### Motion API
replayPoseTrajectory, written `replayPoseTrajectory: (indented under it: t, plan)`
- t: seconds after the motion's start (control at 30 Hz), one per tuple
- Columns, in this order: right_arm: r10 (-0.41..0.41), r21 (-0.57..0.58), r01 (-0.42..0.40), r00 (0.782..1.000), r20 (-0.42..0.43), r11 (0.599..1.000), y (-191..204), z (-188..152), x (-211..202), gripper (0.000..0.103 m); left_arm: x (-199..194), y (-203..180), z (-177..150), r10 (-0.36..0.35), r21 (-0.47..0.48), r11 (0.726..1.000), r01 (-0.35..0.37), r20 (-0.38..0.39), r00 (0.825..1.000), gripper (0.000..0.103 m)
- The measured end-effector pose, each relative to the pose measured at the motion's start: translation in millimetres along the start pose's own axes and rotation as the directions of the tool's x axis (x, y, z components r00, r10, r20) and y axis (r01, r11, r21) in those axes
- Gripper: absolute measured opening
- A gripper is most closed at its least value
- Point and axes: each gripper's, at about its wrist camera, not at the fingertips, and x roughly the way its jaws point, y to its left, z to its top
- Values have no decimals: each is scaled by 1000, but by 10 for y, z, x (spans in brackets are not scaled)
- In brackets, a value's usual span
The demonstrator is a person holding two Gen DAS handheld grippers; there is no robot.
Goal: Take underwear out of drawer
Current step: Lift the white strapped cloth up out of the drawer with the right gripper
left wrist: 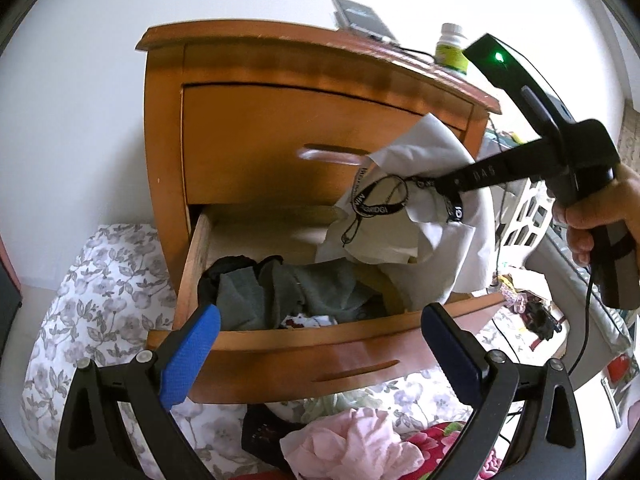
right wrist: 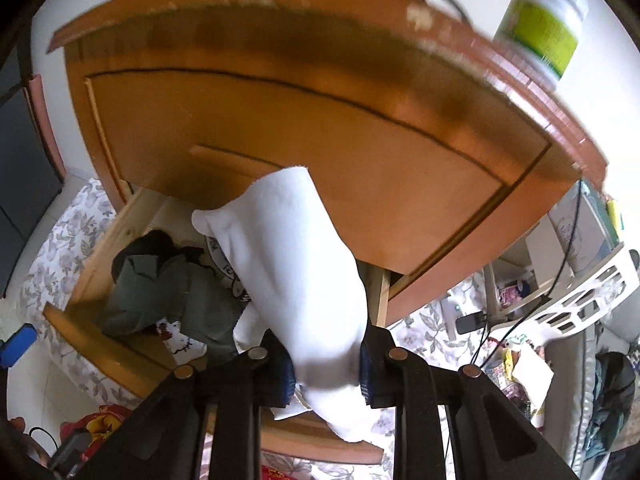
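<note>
White underwear [left wrist: 436, 200] with a black lettered waistband hangs in the air above the open lower drawer [left wrist: 288, 344] of a wooden nightstand [left wrist: 248, 136], lifted clear of the clothes inside. The right gripper [right wrist: 326, 376] has its jaws pinching the white fabric, which bulges up between the blue pads in the right wrist view; that view hides the waistband lettering almost wholly behind the cloth. From the left wrist view the same gripper shows from the side as a black tool held by a hand [left wrist: 600, 216] at the right edge, its tip buried in the waistband. The left gripper [left wrist: 320, 354] hovers in front of the drawer with its jaws spread and nothing between them. Grey and black garments [left wrist: 280, 288] lie crumpled in the drawer. A white bottle with a green label [right wrist: 544, 28] stands on the nightstand top. Only the left wrist view shows pink cloth [left wrist: 352, 444] below the drawer front.
</note>
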Motion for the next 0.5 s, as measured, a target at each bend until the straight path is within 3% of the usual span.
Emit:
replayPoseTrajectory:
  t: [0.5]
  plan:
    - [28, -34, -23, 990, 137, 999, 143, -68, -799, 25, -499, -170, -37, 7, 28, 1000, -9, 59, 998, 101]
